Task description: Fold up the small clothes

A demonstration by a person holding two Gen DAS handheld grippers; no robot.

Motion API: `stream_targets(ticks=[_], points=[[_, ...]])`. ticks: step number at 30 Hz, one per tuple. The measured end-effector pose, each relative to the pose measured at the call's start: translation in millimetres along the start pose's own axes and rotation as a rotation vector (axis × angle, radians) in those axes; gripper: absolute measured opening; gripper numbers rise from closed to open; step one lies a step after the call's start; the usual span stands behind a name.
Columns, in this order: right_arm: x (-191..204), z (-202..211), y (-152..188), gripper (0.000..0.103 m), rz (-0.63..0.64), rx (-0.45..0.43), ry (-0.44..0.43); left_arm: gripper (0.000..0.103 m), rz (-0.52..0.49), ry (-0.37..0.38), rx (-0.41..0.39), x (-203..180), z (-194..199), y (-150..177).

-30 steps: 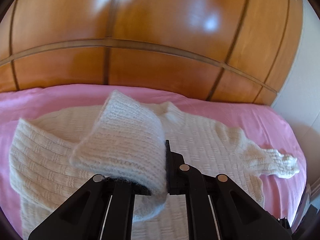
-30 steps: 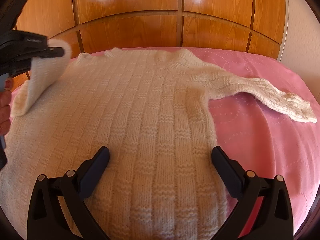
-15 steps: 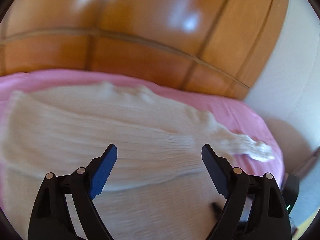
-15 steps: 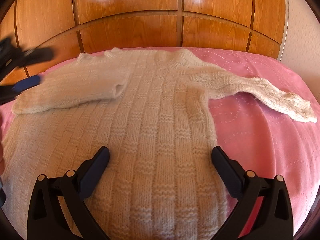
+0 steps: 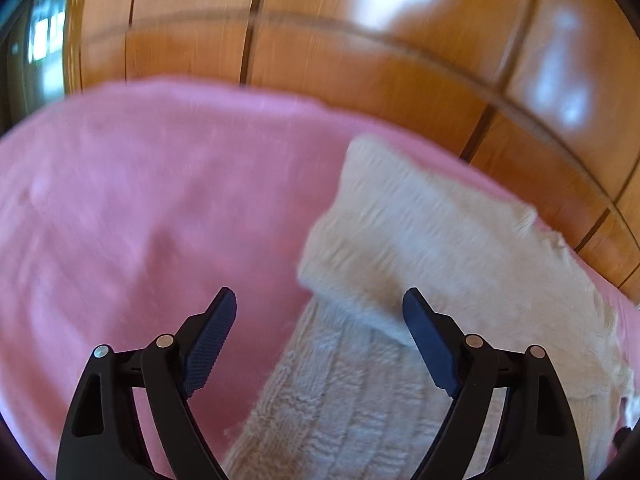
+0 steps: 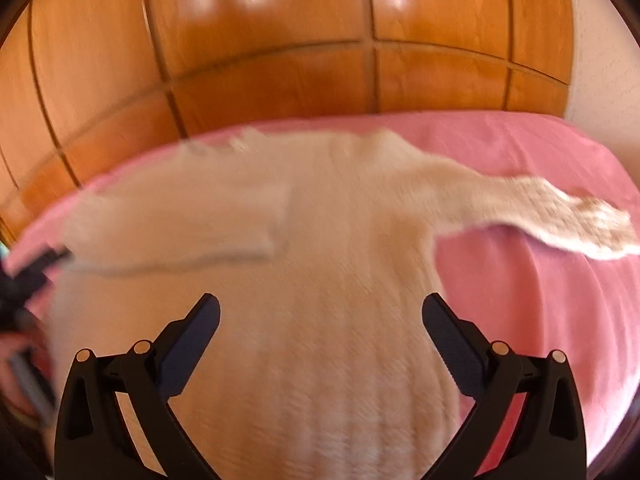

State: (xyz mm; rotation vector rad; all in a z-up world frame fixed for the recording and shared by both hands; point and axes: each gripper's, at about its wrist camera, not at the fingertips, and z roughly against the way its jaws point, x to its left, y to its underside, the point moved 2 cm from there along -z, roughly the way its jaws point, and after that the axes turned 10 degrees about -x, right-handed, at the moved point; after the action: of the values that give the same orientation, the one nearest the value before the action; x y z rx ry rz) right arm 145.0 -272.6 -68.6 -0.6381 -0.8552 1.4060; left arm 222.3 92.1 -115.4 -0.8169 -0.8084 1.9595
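A cream knitted sweater (image 6: 320, 312) lies flat on the pink bedspread (image 6: 540, 300). Its left sleeve (image 6: 176, 224) is folded across the chest; its right sleeve (image 6: 560, 216) stretches out to the right. My right gripper (image 6: 320, 340) is open and empty above the sweater's body. My left gripper (image 5: 320, 336) is open and empty over the sweater's left edge (image 5: 360, 400), with the folded sleeve (image 5: 420, 232) just ahead of its right finger. The left gripper also shows blurred at the left edge of the right wrist view (image 6: 24, 280). Both views are motion-blurred.
A glossy wooden headboard (image 6: 320, 40) runs along the far side of the bed. Bare pink bedspread (image 5: 140, 200) spreads left of the sweater. A pale wall (image 6: 600, 60) stands at the right.
My left gripper let go of the left sleeve, which now lies across the chest, then swung left toward the sweater's edge. My right gripper stayed open and shifted slightly.
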Motion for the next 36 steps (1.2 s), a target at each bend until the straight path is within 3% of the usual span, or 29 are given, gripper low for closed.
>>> stream_targets(ticks=[4, 8, 10, 11, 17, 21, 23, 28, 30, 32, 33, 36], points=[[7, -36, -16, 0.070, -0.071, 0.078, -0.080, 0.079, -0.017, 0.009, 0.025, -6, -5, 5], [14, -75, -21, 0.061, -0.111, 0.142, -0.133, 0.078, 0.008, 0.031, 0.014, -2, -2, 6], [19, -88, -26, 0.016, -0.117, 0.157, -0.154, 0.078, 0.016, 0.038, 0.011, -1, -1, 5], [21, -90, -28, 0.007, -0.110, 0.158, -0.166, 0.078, 0.016, 0.039, 0.012, -1, -2, 6], [29, -69, -69, 0.006, 0.032, -0.058, -0.099, 0.082, 0.021, 0.044, 0.023, -1, -6, 5], [21, -102, -46, 0.006, 0.016, 0.057, -0.081, 0.082, 0.007, 0.027, 0.027, -3, -7, 7], [13, -113, -31, 0.011, -0.017, 0.111, -0.085, 0.082, 0.002, 0.015, 0.028, -4, -9, 6], [-3, -113, -28, 0.020, -0.110, 0.098, -0.119, 0.083, -0.020, -0.004, 0.031, -7, -11, 7], [-5, -110, -28, 0.029, -0.120, 0.090, -0.122, 0.083, -0.013, 0.002, 0.027, -6, -10, 6], [-6, -100, -30, 0.074, -0.123, 0.066, -0.121, 0.083, -0.004, 0.008, 0.016, -4, -8, 5], [-7, -91, -31, 0.078, -0.126, 0.040, -0.112, 0.083, 0.000, 0.006, 0.009, -3, -6, 5], [-18, -67, -31, 0.076, -0.133, 0.003, -0.093, 0.083, -0.009, -0.007, -0.009, -4, -1, 4]])
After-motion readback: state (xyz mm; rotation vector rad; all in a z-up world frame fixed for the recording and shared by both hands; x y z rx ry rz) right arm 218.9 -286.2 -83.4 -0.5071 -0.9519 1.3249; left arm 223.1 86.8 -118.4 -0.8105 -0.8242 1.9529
